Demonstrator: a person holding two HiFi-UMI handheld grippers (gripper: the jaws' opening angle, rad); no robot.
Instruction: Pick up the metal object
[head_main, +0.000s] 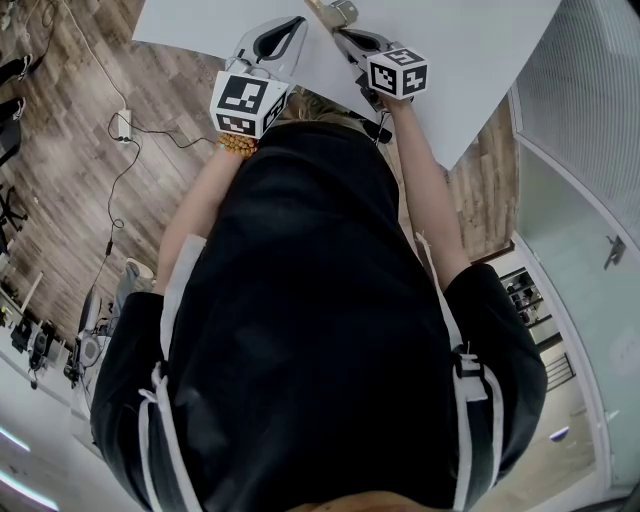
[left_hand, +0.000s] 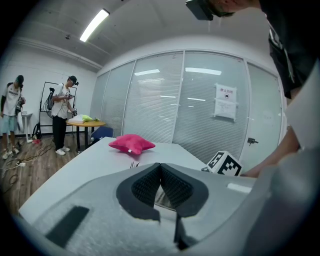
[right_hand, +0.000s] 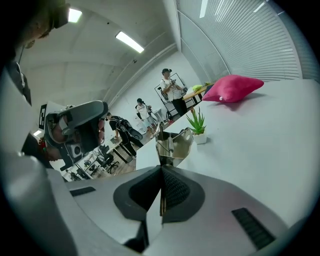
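Metal, thin and shiny, the metal object (right_hand: 175, 145) is pinched by one edge in your right gripper's (right_hand: 161, 169) pressed-together jaws, above the white table (right_hand: 260, 150). Squeeze firmly and lift without tilting. Your left gripper (left_hand: 160, 167) hangs alongside, jaws together on nothing.

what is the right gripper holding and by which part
The right gripper is shut on the metal object, pinching its thin lower edge, and the rest sticks out past the jaws. The left gripper holds nothing.
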